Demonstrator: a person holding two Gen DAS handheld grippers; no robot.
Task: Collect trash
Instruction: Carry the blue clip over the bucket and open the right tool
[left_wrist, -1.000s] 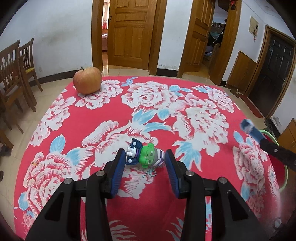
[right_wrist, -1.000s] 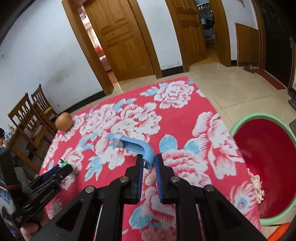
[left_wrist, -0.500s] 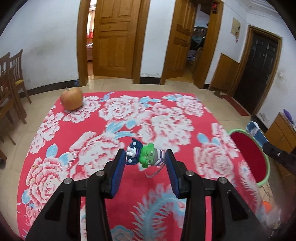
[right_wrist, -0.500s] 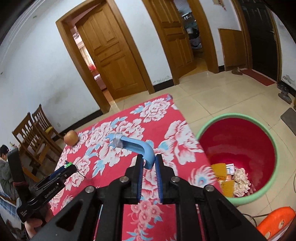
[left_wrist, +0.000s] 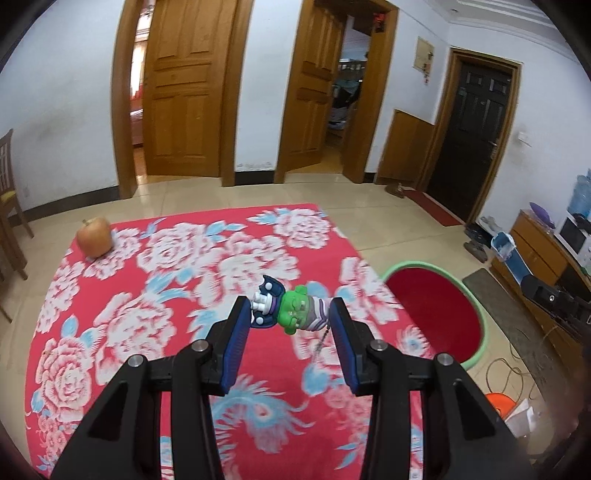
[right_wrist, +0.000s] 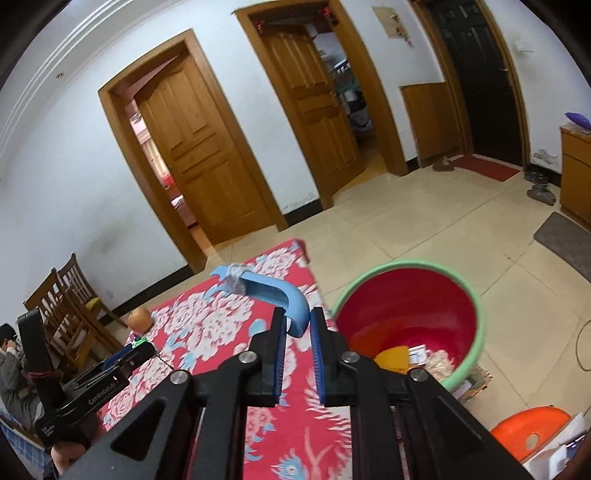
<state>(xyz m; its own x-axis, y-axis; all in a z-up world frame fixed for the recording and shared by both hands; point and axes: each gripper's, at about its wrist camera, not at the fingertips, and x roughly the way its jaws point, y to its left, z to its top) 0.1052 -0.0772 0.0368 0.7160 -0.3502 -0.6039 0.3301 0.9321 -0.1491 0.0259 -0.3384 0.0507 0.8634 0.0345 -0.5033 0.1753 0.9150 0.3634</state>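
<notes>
Left gripper (left_wrist: 290, 321) clamps green toy (left_wrist: 295, 312), right gripper (right_wrist: 298, 326) pinches blue hook (right_wrist: 280, 297); bin (right_wrist: 476, 306) (part-filled) near, apple (left_wrist: 94, 236) left.

White walls (left_wrist: 66, 110) are broken by wooden doors (left_wrist: 184, 92); beige floor tiles (right_wrist: 424, 214) are seen below, chairs (right_wrist: 66, 291) at left.

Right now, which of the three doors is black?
The far-right door, shut, beside the cabinet; the other two are orange-brown wood and stand open.
</notes>
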